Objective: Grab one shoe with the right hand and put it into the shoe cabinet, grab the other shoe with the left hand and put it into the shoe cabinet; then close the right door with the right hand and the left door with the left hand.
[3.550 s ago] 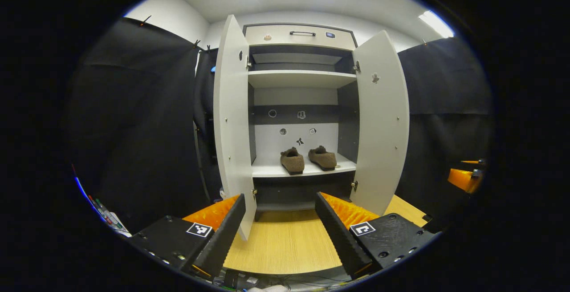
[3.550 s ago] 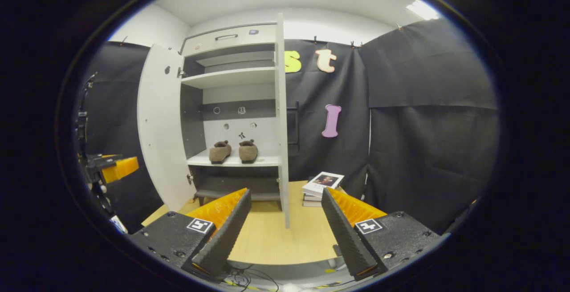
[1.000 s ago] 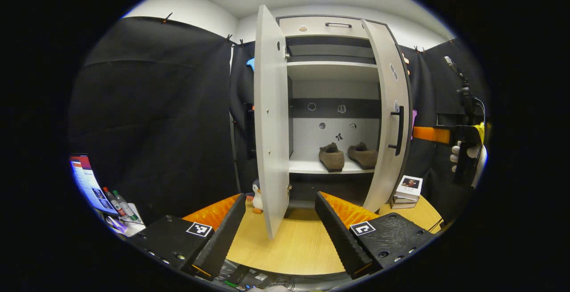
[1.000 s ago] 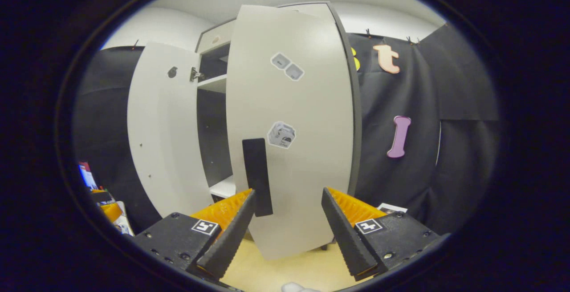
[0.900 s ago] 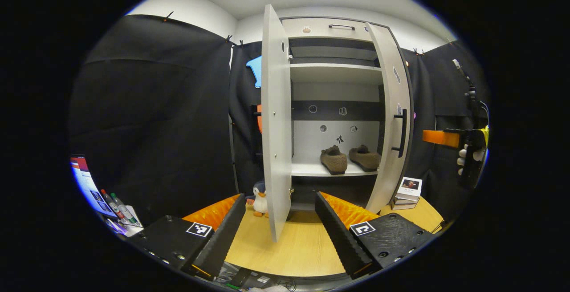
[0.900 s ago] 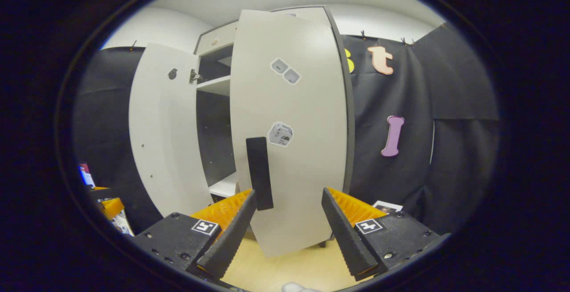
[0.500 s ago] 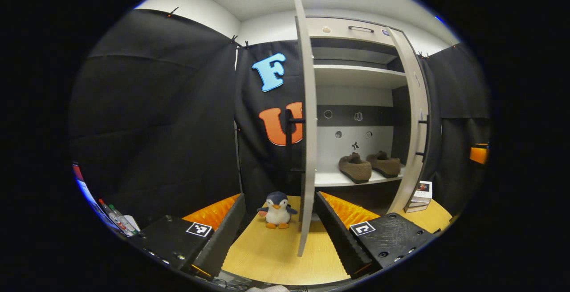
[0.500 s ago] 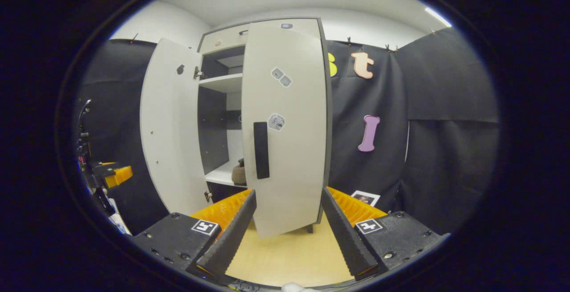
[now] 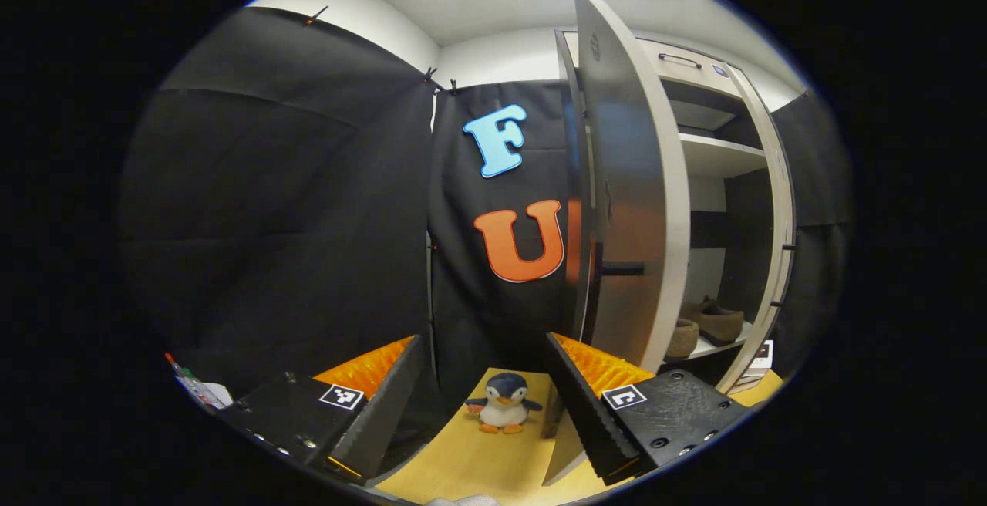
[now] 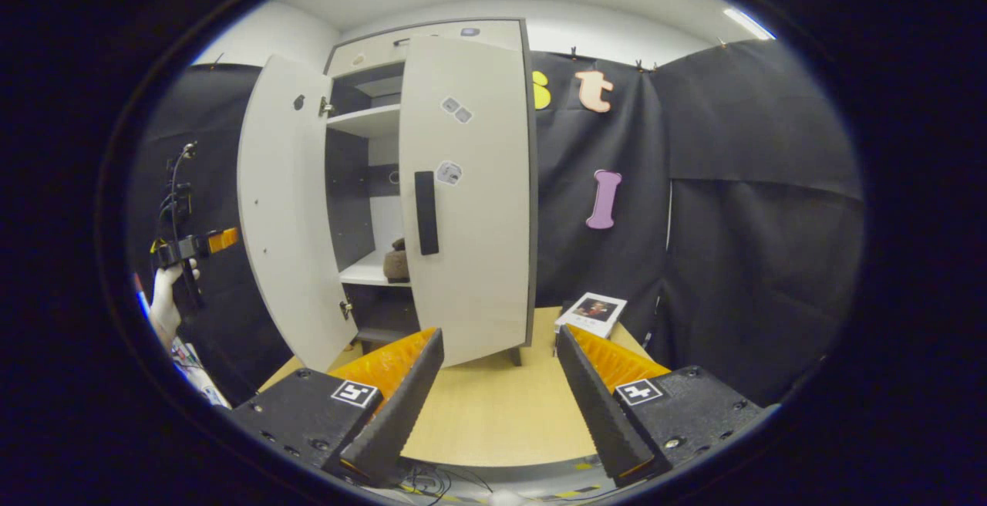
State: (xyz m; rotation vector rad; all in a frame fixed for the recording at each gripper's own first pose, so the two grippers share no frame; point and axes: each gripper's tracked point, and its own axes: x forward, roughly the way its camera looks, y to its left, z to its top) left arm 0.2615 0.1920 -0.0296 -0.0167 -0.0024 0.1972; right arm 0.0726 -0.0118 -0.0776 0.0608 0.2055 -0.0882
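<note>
Your left hand-held gripper (image 9: 482,394), fingers spread wide and empty, sits just behind the left door (image 9: 628,205), whose upright outer face lies just right of it, while farther in both shoes (image 9: 705,325) rest on the cabinet shelf (image 9: 713,345).

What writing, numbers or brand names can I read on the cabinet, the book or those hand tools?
Nothing can be read here.
Stickers on the right door: too small to read.
Book cover: too blurred to read.
Square tags on the right gripper: a block pattern, no words.
</note>
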